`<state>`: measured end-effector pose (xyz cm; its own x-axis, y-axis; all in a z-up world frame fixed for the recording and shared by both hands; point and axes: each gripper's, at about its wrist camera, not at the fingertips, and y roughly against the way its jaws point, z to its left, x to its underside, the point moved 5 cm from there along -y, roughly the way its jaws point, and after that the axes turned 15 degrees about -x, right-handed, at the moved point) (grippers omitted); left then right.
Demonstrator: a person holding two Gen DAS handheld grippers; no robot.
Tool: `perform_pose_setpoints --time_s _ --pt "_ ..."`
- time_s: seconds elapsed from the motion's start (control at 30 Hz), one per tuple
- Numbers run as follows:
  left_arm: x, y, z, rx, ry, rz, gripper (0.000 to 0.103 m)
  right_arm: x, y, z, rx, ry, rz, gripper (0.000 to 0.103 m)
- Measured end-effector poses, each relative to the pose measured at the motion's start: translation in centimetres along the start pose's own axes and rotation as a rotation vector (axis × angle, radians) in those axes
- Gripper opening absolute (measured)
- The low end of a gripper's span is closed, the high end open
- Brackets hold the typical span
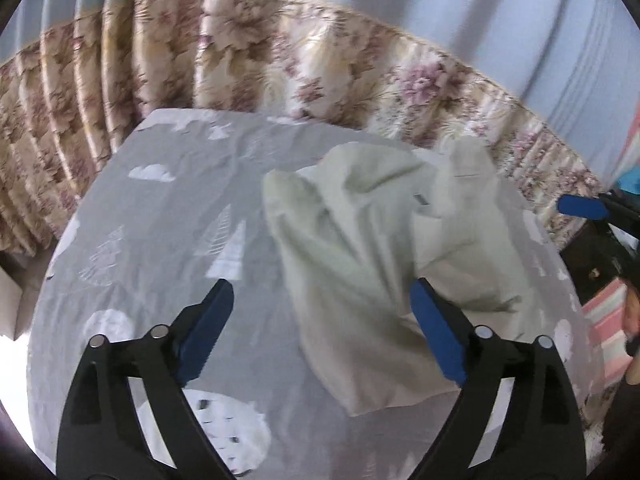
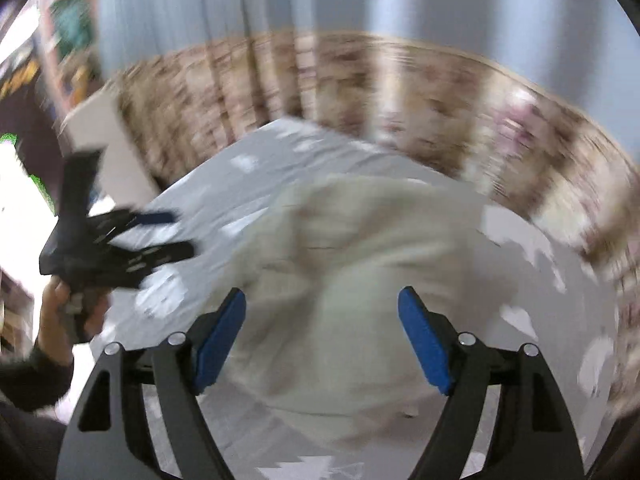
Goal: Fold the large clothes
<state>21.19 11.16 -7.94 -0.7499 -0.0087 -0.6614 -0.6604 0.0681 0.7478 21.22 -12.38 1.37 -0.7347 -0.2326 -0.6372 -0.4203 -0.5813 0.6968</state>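
Cream garment (image 1: pixel 360 248) lies crumpled on grey patterned tabletop (image 1: pixel 160 216) — left tongs (image 1: pixel 320 300) and right tongs (image 2: pixel 322 308) both gape wide, gripping nothing.

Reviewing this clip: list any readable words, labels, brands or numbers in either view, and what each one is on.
None can be read.
Grey tablecloth: only printed pictures of trees, clouds and animals, no lettering.
Pale garment: a small dark mark near its upper right, too small to read.
Dark and green items at the right wrist view's top left: too blurred to tell if they carry text.
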Motion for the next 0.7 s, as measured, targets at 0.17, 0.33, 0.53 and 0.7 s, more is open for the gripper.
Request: perform_pose_setpoints --time_s 0.17,0.33,0.53,0.7 --pt "-0.1 -1.3 -3.6 0.062 -0.018 0.038 0.094 3.4 -0.9 -8.5 -0.044 -0.232 -0.07 0.079" --pt "0.6 -2.8 -6.1 0.184 0.033 0.124 0.094 6.6 -2.6 -12.4 -0.134 -0.368 -0.154 0.079" --pt "1.1 -1.5 -6.5 0.313 0.219 0.127 0.1 6.8 -4.1 -12.9 -0.166 -0.378 -0.164 0.079" --pt "1.7 -2.3 -8.1 0.248 0.164 0.143 0.1 6.5 -4.7 -12.1 -0.203 -0.368 -0.165 0.079"
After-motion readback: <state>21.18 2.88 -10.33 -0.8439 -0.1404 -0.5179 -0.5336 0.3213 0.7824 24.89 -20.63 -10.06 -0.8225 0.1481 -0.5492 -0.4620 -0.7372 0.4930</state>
